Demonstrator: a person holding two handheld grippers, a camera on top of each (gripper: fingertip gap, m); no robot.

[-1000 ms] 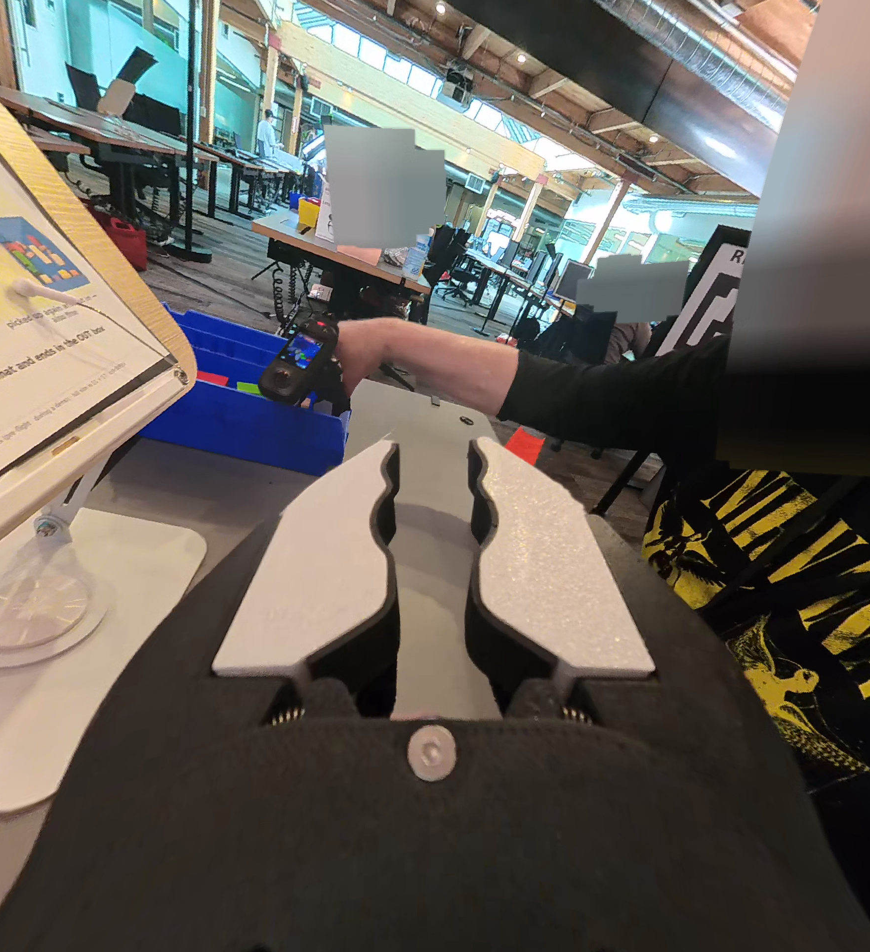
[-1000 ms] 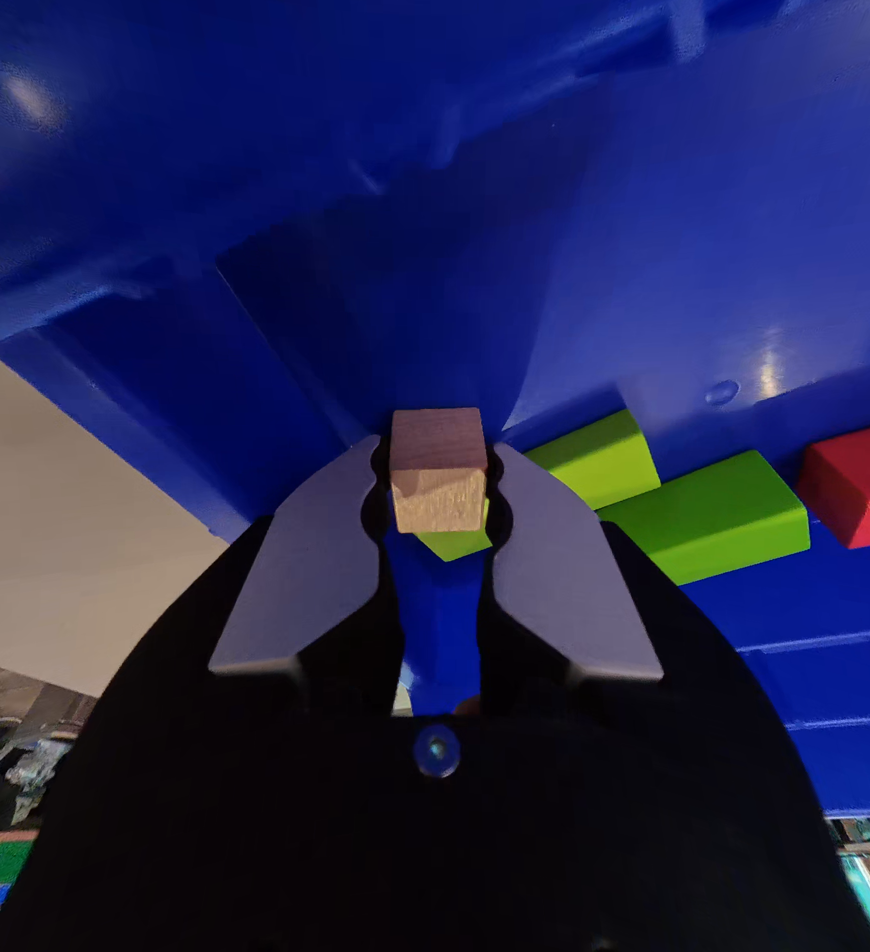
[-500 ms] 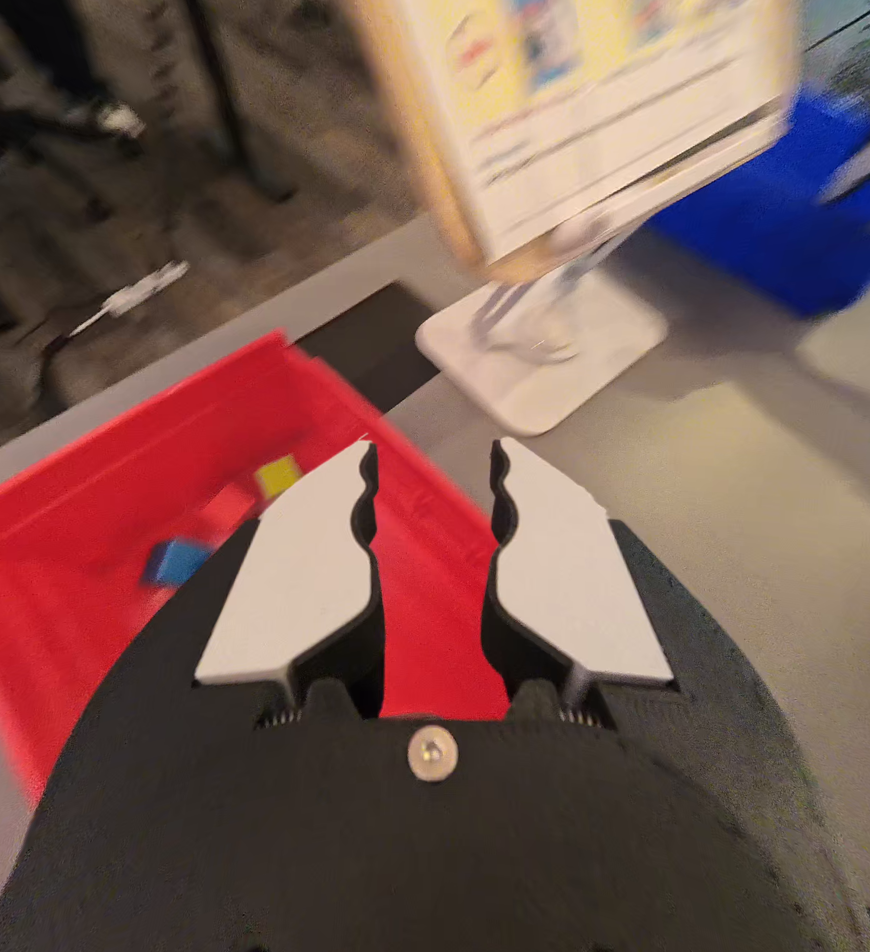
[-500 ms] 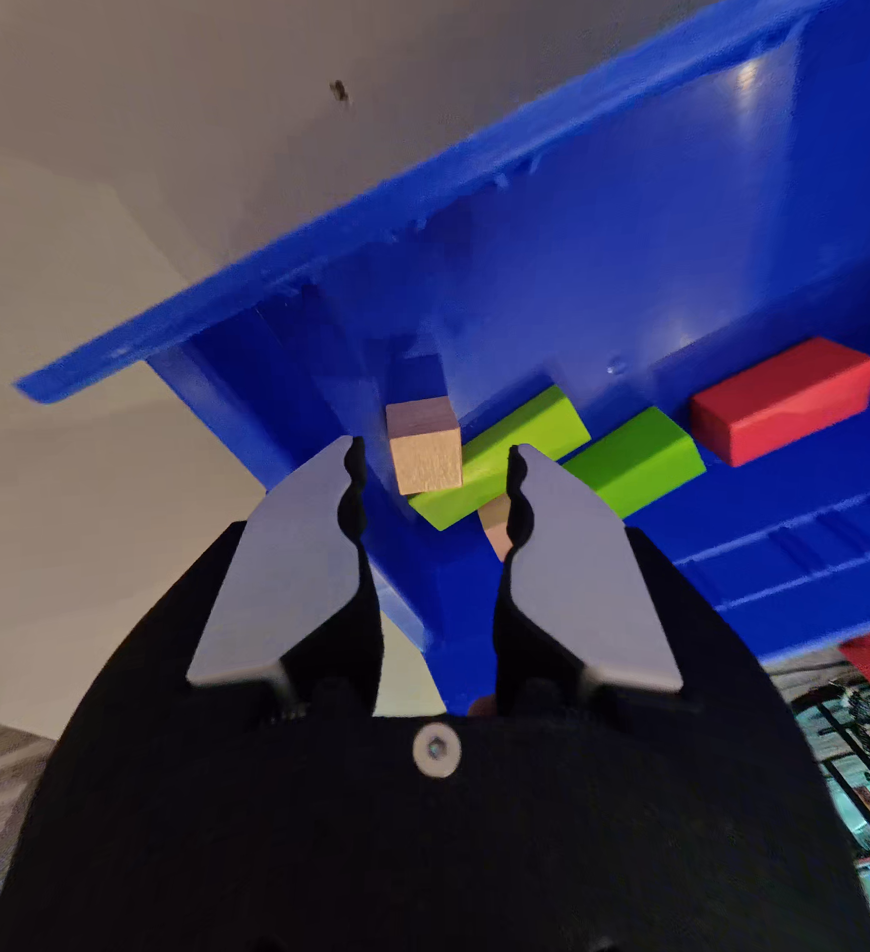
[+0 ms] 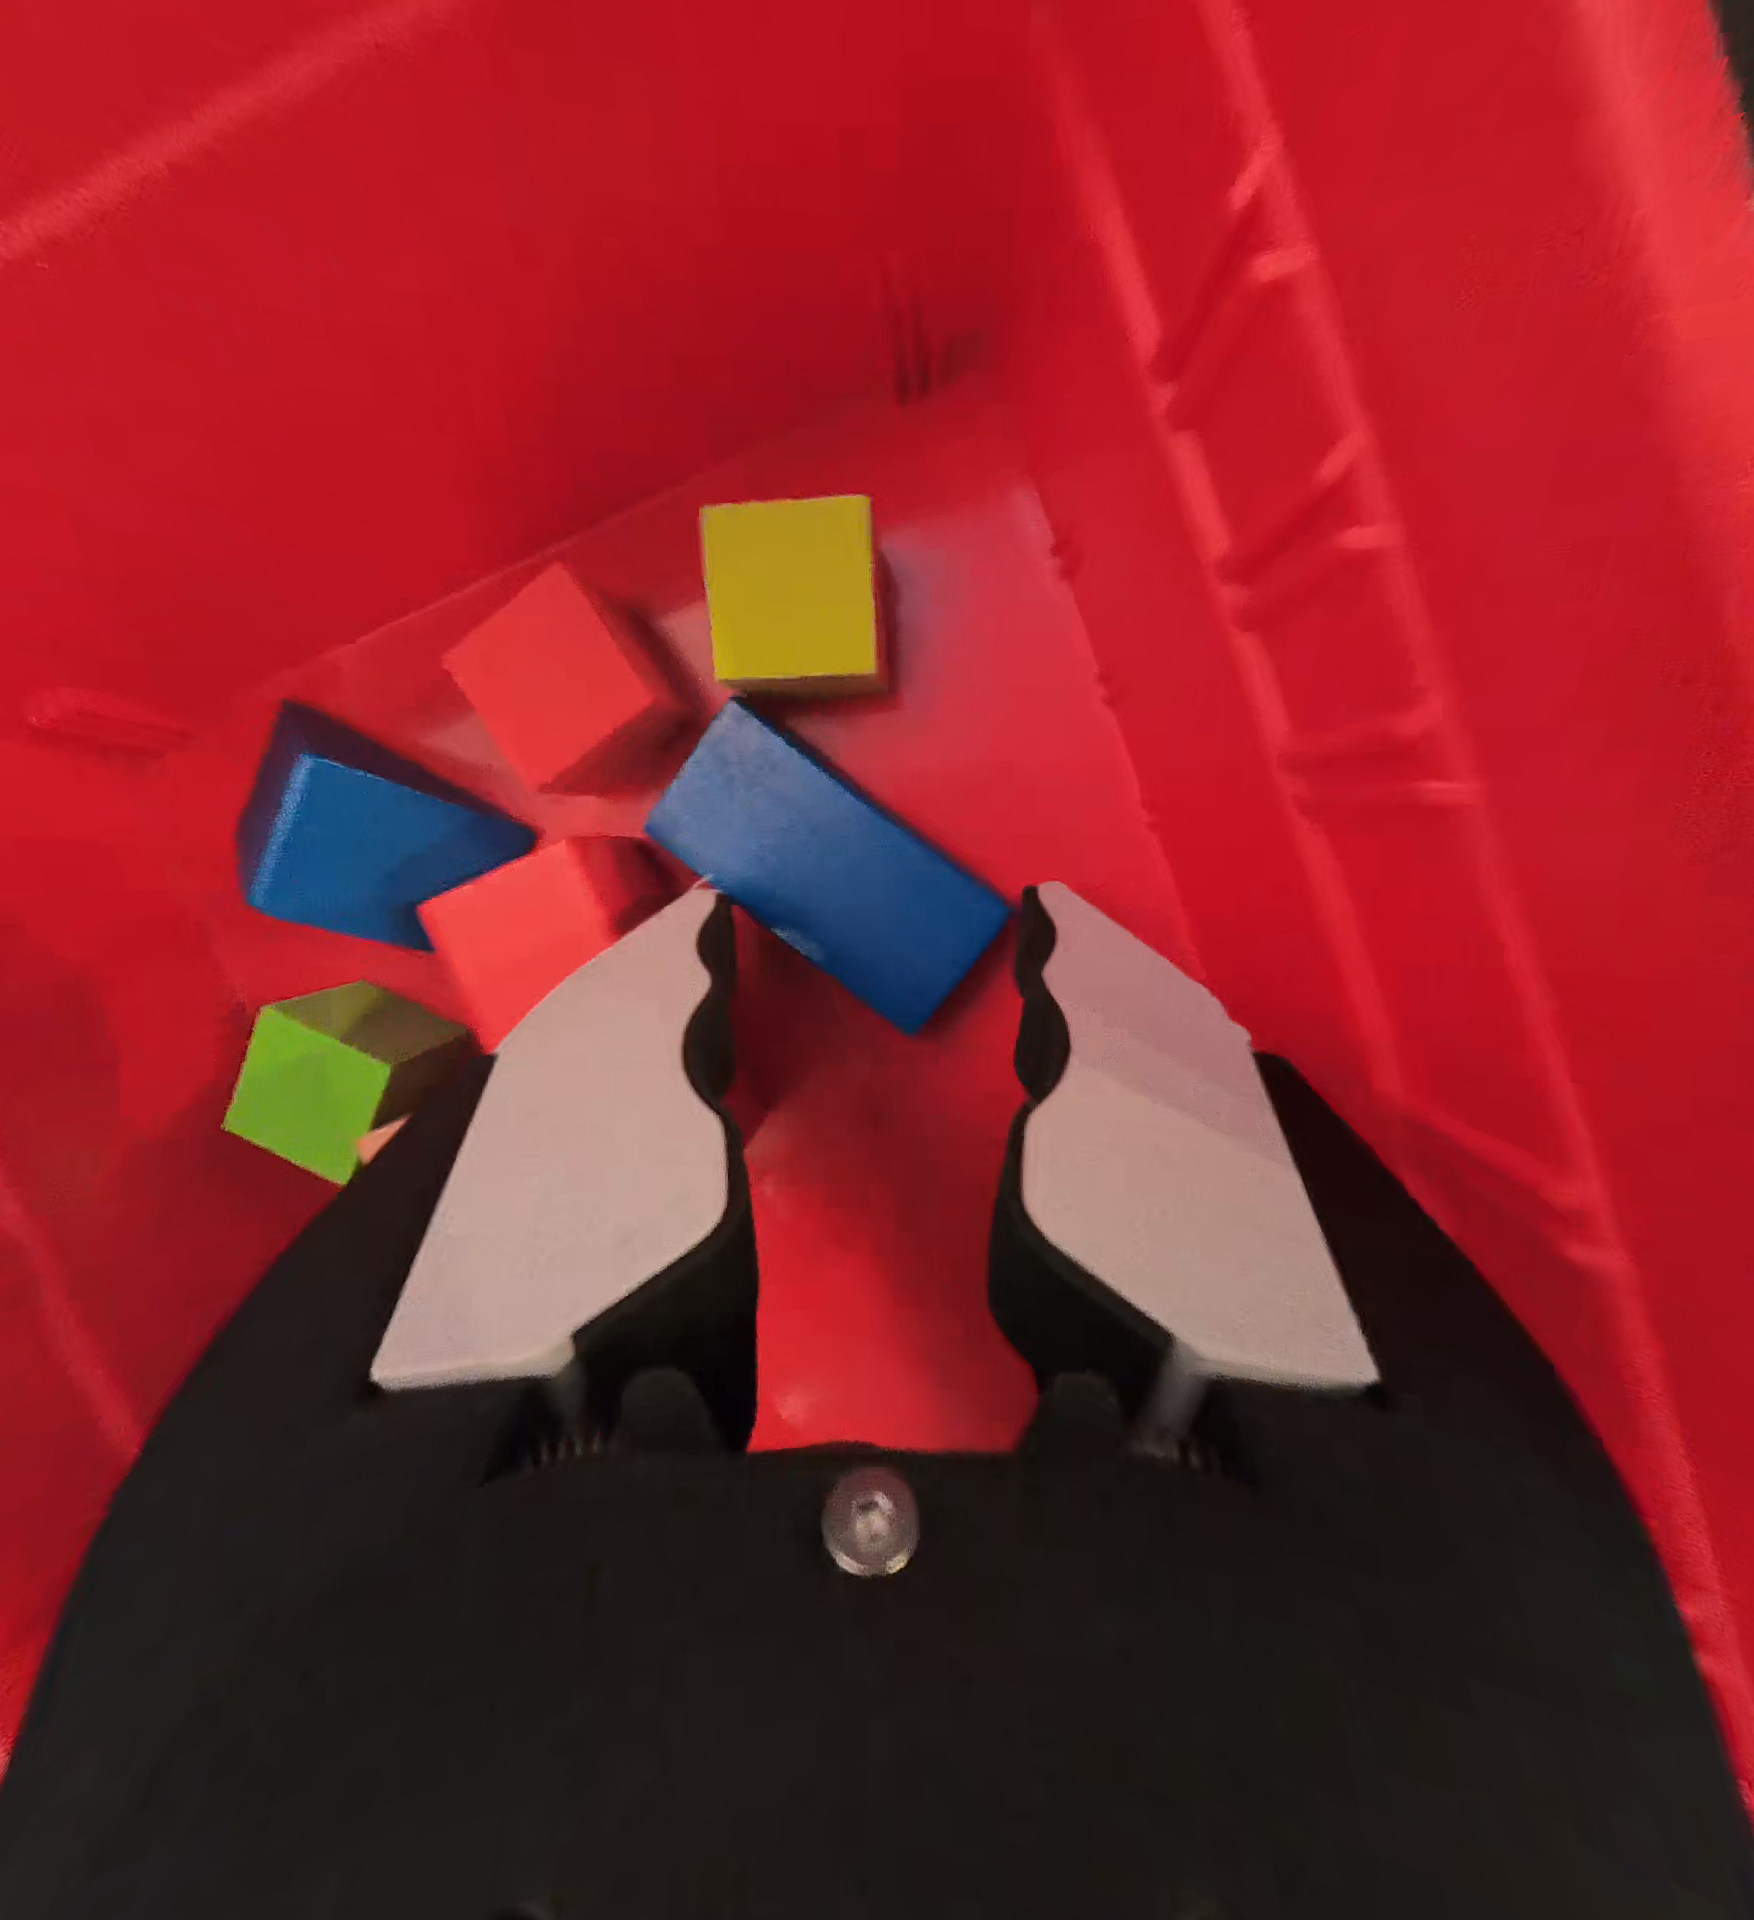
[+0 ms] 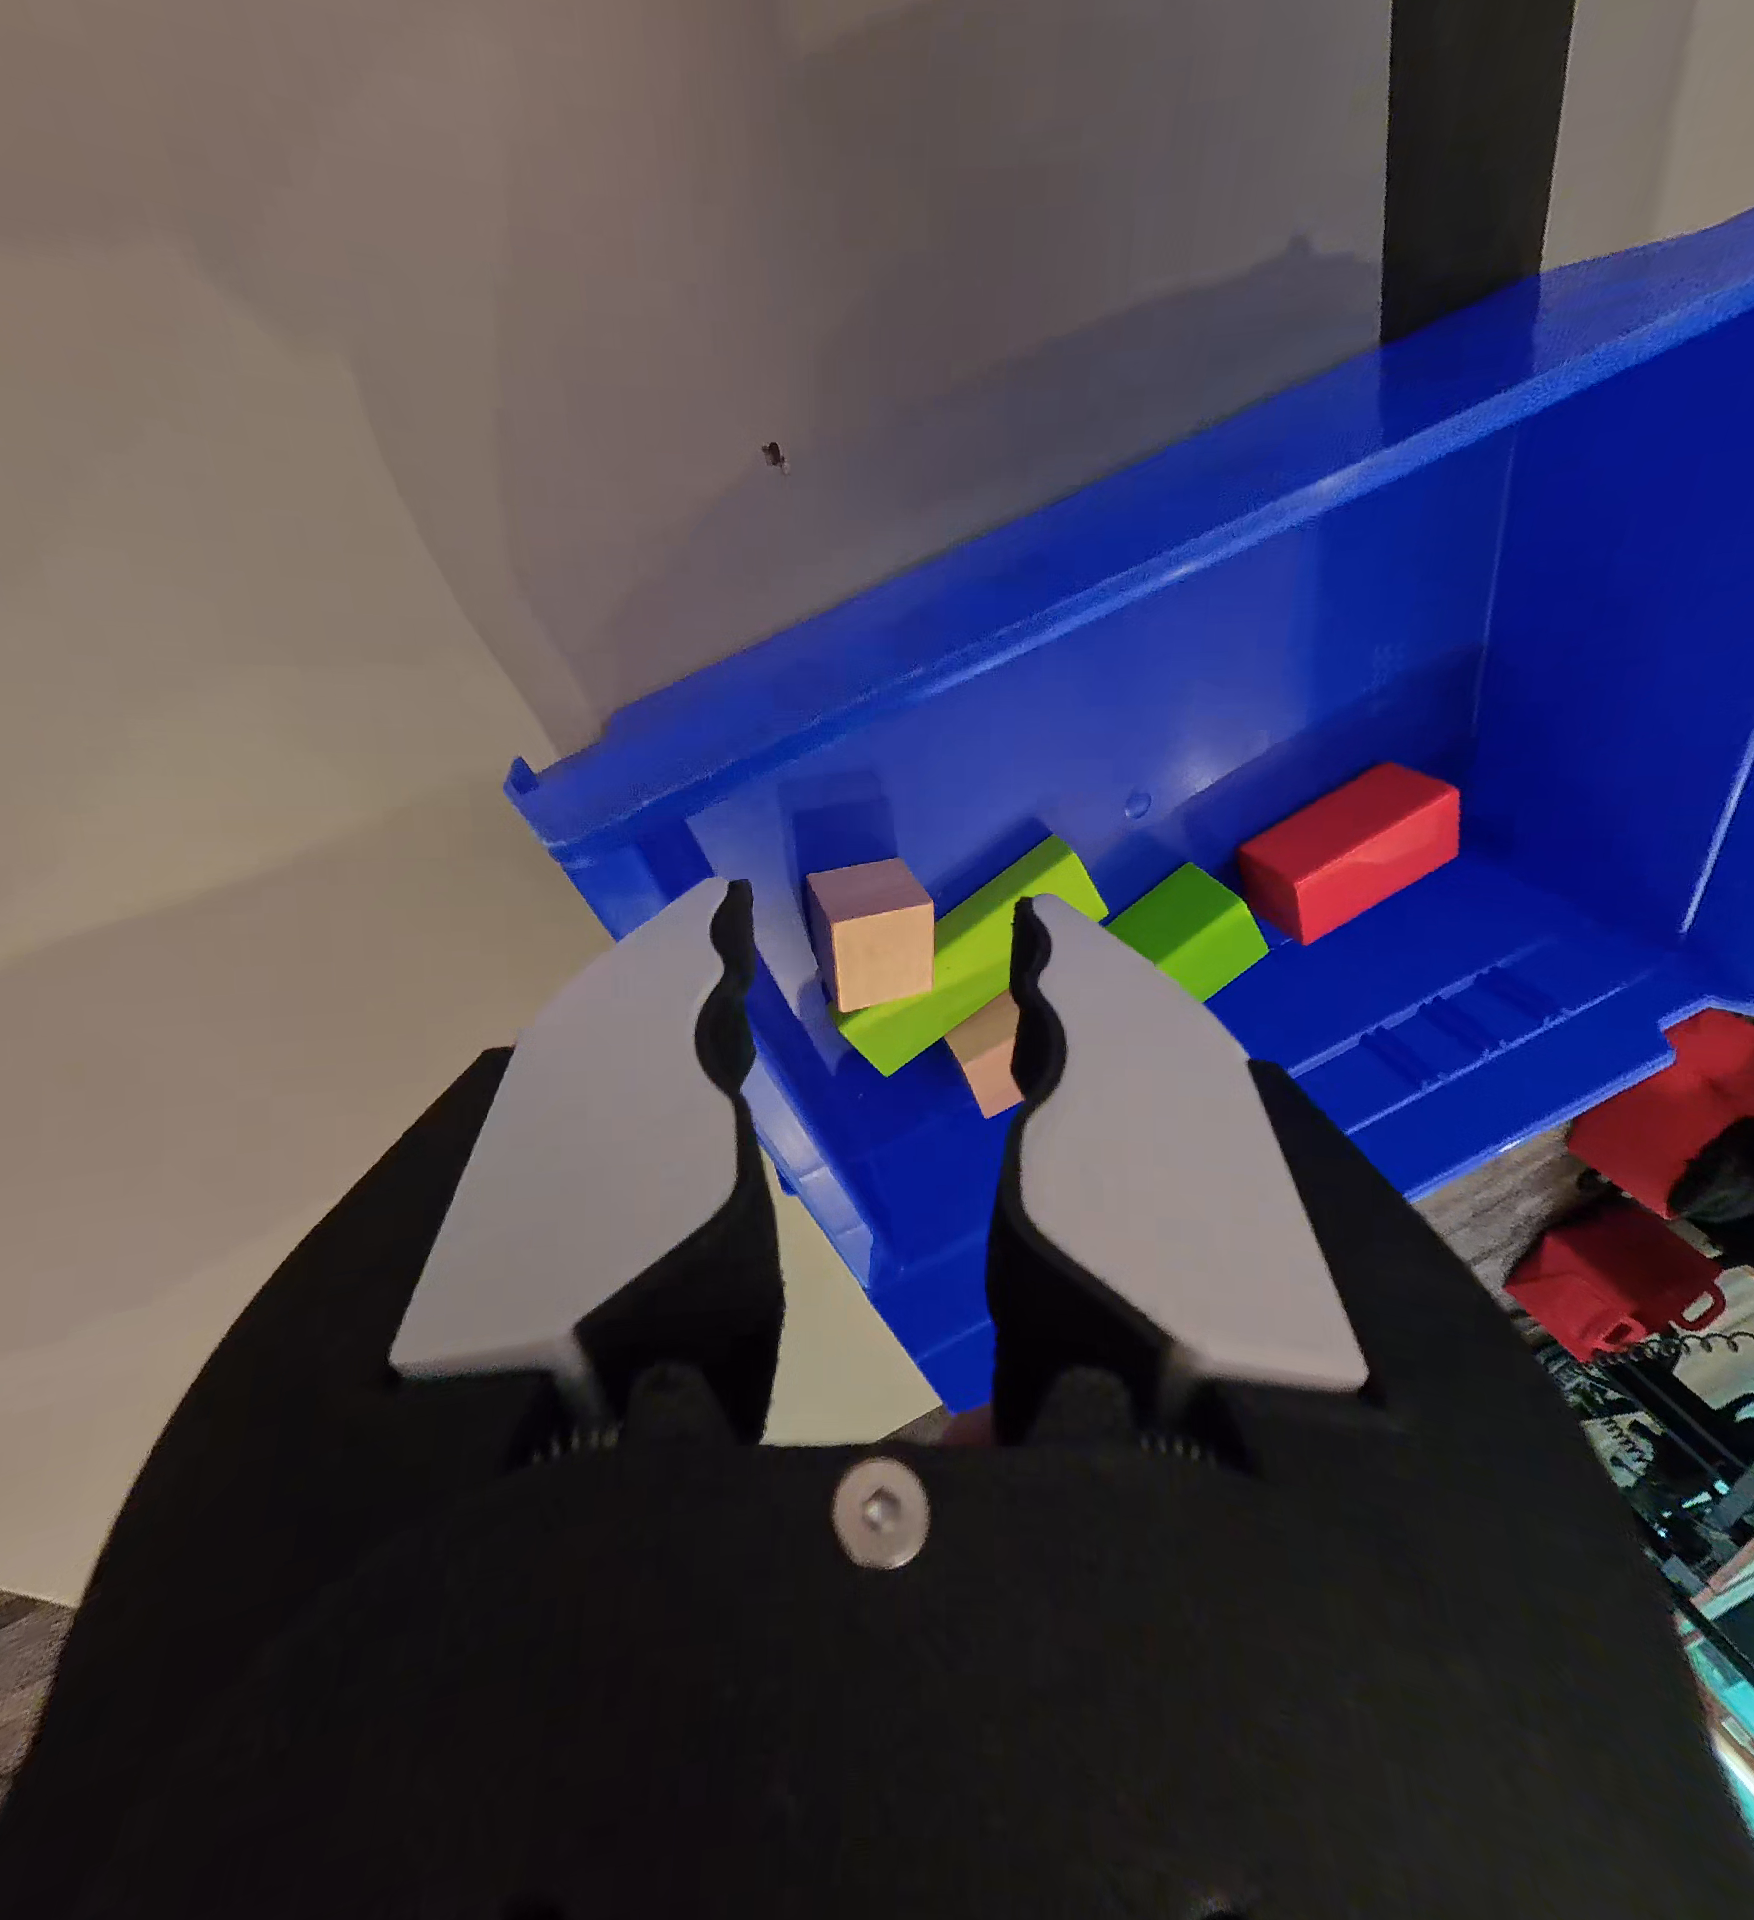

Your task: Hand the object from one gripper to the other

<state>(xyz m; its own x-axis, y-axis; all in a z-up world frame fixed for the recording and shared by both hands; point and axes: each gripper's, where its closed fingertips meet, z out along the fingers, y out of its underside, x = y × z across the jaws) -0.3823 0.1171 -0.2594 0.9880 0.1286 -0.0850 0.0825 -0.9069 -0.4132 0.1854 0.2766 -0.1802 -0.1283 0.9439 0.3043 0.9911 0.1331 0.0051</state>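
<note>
Grey surface (image 6: 229,727) carrying a blue bin (image 6: 1216,665) on the right and a red bin (image 5: 540,260) on the left. Right claw (image 6: 878,914), a second ago clamping the plain wooden cube (image 6: 873,935), is now standing open and empty, backed out above the bin; the cube is resting on a glossy green block (image 6: 966,966), so that delivery appears finished. Left claw (image 5: 873,904), having swung down from the room, is hovering open over a matte blue rectangular block (image 5: 821,862), seemingly the next object, among red, yellow and green painted cubes.
</note>
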